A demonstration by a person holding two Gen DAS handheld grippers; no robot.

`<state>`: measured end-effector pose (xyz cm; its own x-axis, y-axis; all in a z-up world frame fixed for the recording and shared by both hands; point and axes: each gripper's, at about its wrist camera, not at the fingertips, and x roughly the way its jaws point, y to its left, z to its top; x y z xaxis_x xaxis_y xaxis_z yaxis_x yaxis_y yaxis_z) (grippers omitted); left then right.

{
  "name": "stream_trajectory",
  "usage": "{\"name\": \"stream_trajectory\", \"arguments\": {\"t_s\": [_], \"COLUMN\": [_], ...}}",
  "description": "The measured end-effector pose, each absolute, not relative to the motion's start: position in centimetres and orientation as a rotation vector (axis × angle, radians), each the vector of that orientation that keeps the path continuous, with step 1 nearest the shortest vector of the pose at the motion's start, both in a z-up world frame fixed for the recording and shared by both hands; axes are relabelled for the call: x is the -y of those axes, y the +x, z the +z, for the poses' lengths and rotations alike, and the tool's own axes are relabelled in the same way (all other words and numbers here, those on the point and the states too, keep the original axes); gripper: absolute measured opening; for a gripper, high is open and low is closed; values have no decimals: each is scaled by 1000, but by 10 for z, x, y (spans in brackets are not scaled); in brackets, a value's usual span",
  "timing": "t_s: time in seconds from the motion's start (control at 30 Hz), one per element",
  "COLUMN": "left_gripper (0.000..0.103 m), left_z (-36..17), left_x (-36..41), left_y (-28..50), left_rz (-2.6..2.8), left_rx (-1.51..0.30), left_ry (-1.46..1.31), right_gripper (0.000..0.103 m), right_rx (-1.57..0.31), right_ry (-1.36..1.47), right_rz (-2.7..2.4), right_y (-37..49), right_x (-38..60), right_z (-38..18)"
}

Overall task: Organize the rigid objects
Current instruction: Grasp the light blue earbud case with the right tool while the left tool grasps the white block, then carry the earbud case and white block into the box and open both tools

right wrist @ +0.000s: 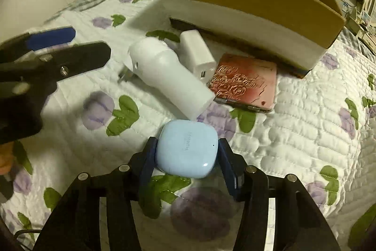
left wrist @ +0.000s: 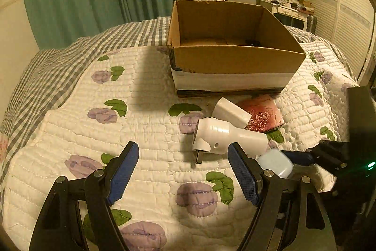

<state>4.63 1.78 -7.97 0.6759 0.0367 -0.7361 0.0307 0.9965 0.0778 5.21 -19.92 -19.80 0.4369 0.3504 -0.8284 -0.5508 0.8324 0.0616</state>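
A light blue earbud case (right wrist: 186,148) lies on the flowered quilt, and my right gripper (right wrist: 187,141) is shut on it, a blue pad pressing each side. In the left wrist view the same case (left wrist: 275,165) shows beside my right gripper (left wrist: 305,157). Just beyond lie a white plug-in device with metal prongs (right wrist: 169,79), a white charger block (right wrist: 197,55) and a red rose-patterned flat case (right wrist: 244,84). My left gripper (left wrist: 182,147) stands open and empty over the quilt, its right finger close to the white plug-in device (left wrist: 225,138).
An open cardboard box (left wrist: 235,60) stands on the bed behind the objects, with a small dark item (left wrist: 252,41) on its floor. The quilt (left wrist: 141,109) spreads to the left. Green curtains, a wall screen and a cluttered dresser lie beyond the bed.
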Motion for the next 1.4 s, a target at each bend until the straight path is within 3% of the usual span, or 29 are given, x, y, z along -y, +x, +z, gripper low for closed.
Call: {"name": "stream_trajectory", "arguments": {"t_s": [0.43,0.67,0.7,0.73,0.87,1.13,1.4], "left_gripper": [81,77,71,56,56,55,55], "left_z": [-98,-129,-130,-128,-123,-76,23], "left_x": [36,48,49,50,53,46,35], "left_y": [112,145,143,141,130,89,82], "left_rz": [-70,-83,-88,-93,-119,-130,-161], "left_rx": [-898,-957,-953,-945,-930,-832,-637], "left_ry": [157,196,205,212,223,157,103], "right_gripper": [51,51,51,51,51,51,51], "right_rx": [-762,-822,-823,-820,-800,-755,-648], "right_ry": [-130,-52,-46,-42,-49,-56,-50], "right_rz": [401,402,407,413,422,404,407], "right_y": [104,116,115,115,109,92,89], "right_x": [268,285,287,287,283,284,289], "right_z": [-107,-121,-121,-120,-120,-104,-48]}}
